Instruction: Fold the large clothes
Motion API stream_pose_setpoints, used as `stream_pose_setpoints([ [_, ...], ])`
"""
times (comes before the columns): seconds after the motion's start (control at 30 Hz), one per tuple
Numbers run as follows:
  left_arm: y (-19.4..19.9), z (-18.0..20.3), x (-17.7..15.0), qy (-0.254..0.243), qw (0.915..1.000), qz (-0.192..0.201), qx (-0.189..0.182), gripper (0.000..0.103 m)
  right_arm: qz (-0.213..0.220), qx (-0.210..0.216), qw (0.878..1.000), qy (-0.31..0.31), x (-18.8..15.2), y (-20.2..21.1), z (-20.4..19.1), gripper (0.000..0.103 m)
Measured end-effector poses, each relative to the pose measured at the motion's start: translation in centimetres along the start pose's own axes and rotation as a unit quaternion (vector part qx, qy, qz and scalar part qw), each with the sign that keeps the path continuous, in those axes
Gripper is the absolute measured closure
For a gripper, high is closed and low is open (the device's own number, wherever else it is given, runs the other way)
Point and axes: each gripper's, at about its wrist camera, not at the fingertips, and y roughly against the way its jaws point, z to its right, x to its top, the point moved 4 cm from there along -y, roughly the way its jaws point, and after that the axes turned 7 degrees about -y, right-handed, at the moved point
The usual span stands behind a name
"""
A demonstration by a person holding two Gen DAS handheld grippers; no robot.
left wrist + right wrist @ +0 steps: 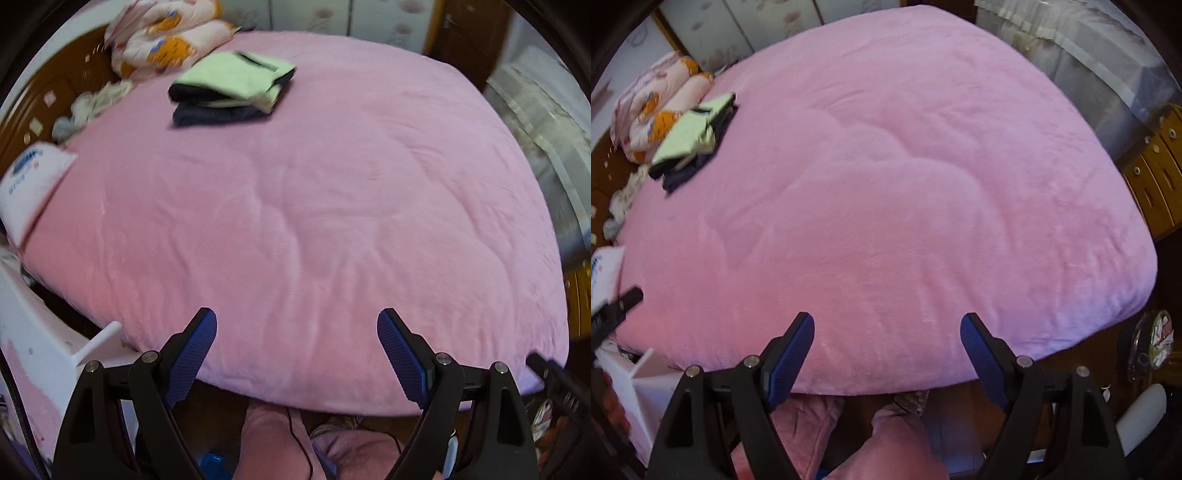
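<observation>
A pink blanket (314, 206) covers the bed. A floral quilt (162, 40) lies rolled at its far corner. Wooden drawers (1156, 173) stand beside it

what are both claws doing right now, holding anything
Left claw: open, holding nothing, above the pink bed cover.
Right claw: open, holding nothing, above the same cover.

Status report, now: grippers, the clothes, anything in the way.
Left gripper and right gripper open, empty. Folded clothes stacked far-left on pink bed. Nothing in the way.
</observation>
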Motion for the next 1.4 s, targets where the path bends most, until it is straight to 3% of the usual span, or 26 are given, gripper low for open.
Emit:
stream_pose_setpoints([
  [0.13, 3.9, 2.3, 0.2, -0.003, 0.9996, -0.022, -0.018, 0.015, -0.008, 0.041, 0.999, -0.025, 1.2, 3.7, 0.0, 0.021],
  [0.23, 6.7, 3.3, 1.1, -0.015, 0.9998, 0.006, -0.012, 0.015, 0.001, 0.074, 0.997, -0.020, 1.7, 6.9, -0.8, 0.021],
  [0.47, 11.4, 4.8, 2.1, -0.042, 0.9973, 0.060, 0.008, 0.015, 0.027, 0.054, 0.997, 0.049, 1.4, 11.2, -3.1, 0.021],
  [0.77, 9.9, 4.6, 1.1, -0.040, 0.9980, 0.048, -0.007, 0.015, 0.045, 0.046, 0.993, 0.094, 0.4, 11.9, -5.5, 0.020],
  [0.83, 9.7, 4.9, 0.9, -0.045, 0.9978, 0.046, -0.014, 0.015, 0.044, 0.042, 0.993, 0.097, 0.1, 11.8, -5.7, 0.012],
  [0.93, 9.5, 5.2, 0.9, -0.060, 0.9970, 0.048, -0.009, 0.015, 0.040, 0.035, 0.994, 0.096, 0.0, 11.7, -5.8, 0.009],
  [1.1, 10.4, 5.8, 0.9, -0.074, 0.9949, 0.067, -0.011, 0.002, 0.055, 0.030, 0.995, 0.078, 0.4, 12.4, -5.0, 0.005],
  [1.4, 10.1, 6.4, 1.0, -0.082, 0.9946, 0.055, -0.031, 0.001, 0.066, 0.028, 0.995, 0.073, 0.7, 12.7, -5.0, 0.005],
])
